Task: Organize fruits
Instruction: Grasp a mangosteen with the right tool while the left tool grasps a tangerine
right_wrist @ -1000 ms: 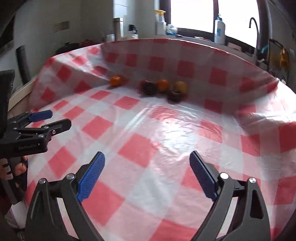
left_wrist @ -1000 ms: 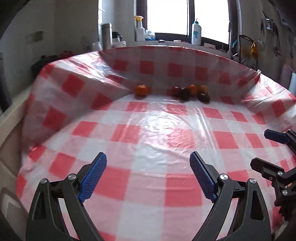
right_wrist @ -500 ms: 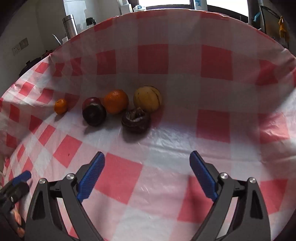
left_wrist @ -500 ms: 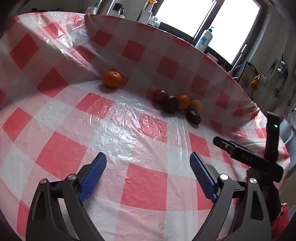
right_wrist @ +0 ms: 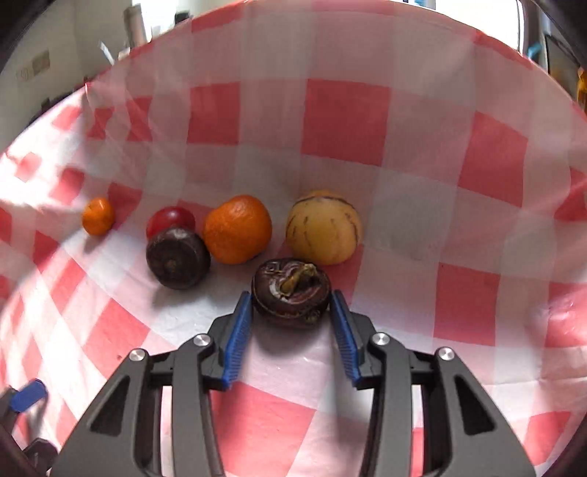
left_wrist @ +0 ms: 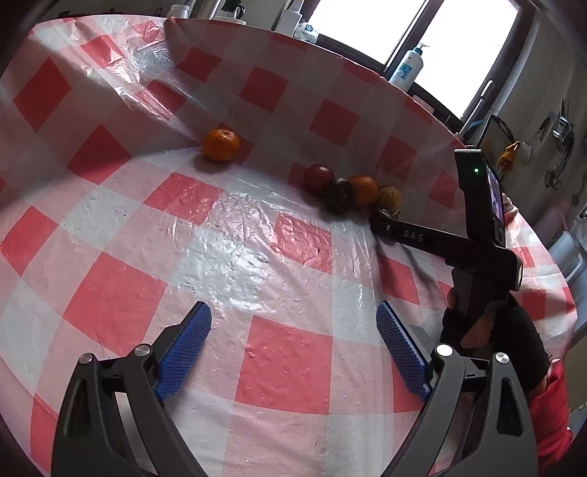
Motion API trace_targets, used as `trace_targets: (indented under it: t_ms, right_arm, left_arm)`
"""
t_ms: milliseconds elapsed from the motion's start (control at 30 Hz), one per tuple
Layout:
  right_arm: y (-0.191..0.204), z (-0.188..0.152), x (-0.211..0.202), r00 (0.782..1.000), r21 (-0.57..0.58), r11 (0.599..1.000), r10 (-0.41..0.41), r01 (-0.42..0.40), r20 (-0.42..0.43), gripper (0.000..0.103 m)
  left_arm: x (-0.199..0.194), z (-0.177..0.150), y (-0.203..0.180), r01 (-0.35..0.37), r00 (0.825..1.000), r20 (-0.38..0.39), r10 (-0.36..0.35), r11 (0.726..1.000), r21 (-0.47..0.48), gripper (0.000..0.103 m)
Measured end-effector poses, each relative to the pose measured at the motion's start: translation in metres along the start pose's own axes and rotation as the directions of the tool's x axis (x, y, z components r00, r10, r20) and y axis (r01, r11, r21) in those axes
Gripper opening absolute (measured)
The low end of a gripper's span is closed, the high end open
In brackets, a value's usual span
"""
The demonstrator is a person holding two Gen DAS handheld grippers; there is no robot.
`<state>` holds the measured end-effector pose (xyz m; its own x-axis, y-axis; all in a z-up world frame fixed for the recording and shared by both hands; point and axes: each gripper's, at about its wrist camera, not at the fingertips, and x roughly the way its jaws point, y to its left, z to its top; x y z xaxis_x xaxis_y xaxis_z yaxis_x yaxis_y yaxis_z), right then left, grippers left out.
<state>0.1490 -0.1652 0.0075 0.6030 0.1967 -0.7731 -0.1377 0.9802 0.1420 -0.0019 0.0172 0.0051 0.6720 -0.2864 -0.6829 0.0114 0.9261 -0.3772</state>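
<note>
A red-and-white checked plastic tablecloth (right_wrist: 345, 121) covers the work surface and rises in a fold at the back, where six fruits sit in a loose row. The right gripper (right_wrist: 291, 304), low over the cloth, has its blue pads on either side of a dark brown fruit with a dried stem (right_wrist: 291, 291); the pads sit just beside or against its flanks, and whether they grip it cannot be told. Just beyond that fruit lies a yellow striped fruit (right_wrist: 324, 227), with a large orange (right_wrist: 237, 229) to the left of it. Further left a dark purple fruit (right_wrist: 178, 258) rests against a red fruit (right_wrist: 170, 218), and a small orange (right_wrist: 97, 215) sits apart at the far left.

The left gripper (left_wrist: 293, 348) hangs released, jaws wide, above bare cloth well short of the fruit; the small orange (left_wrist: 221, 145) lies ahead and slightly left of it, the cluster ahead to the right. A gloved hand (left_wrist: 491, 330) with a red sleeve grasps the right tool's handle at its right.

Behind the table a bright window (left_wrist: 414, 33) stands over a sill carrying a white pump bottle (left_wrist: 407, 71), with kitchen utensils hanging on the wall at the right.
</note>
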Motion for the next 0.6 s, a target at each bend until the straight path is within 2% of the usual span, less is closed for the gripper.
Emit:
trace_targets:
  t_ms: [67, 167, 367, 433, 500, 600]
  right_arm:
    - [-0.013, -0.001, 0.002, 0.998, 0.062, 0.996, 0.067, -0.067, 0.008, 0.043]
    - [-0.018, 0.002, 0.006, 0.993, 0.098, 0.988, 0.116, -0.118, 0.017, 0.043]
    - [-0.018, 0.004, 0.009, 0.989, 0.118, 0.982, 0.143, -0.145, 0.023, 0.043]
    - [-0.020, 0.002, 0.007, 0.988, 0.120, 0.981, 0.149, -0.151, 0.025, 0.043]
    - [-0.023, 0.001, 0.004, 0.988, 0.122, 0.981, 0.151, -0.154, 0.026, 0.043]
    - [-0.026, -0.001, 0.003, 0.987, 0.125, 0.979, 0.158, -0.160, 0.027, 0.043]
  left_arm:
    - [0.000, 0.000, 0.002, 0.002, 1.000, -0.006, -0.002, 1.000, -0.012, 0.088]
    - [0.001, 0.001, 0.006, 0.008, 1.000, -0.013, -0.009, 0.999, -0.038, 0.088]
    - [0.006, 0.006, 0.002, -0.023, 0.999, -0.040, 0.023, 1.000, -0.006, 0.088]
    - [0.015, 0.017, 0.000, -0.096, 0.994, -0.048, 0.098, 0.994, 0.046, 0.088]
    - [0.030, 0.036, -0.003, -0.218, 0.973, -0.045, 0.225, 0.968, 0.123, 0.088]
    - [0.053, 0.074, 0.005, -0.298, 0.954, 0.014, 0.300, 0.940, 0.165, 0.088]
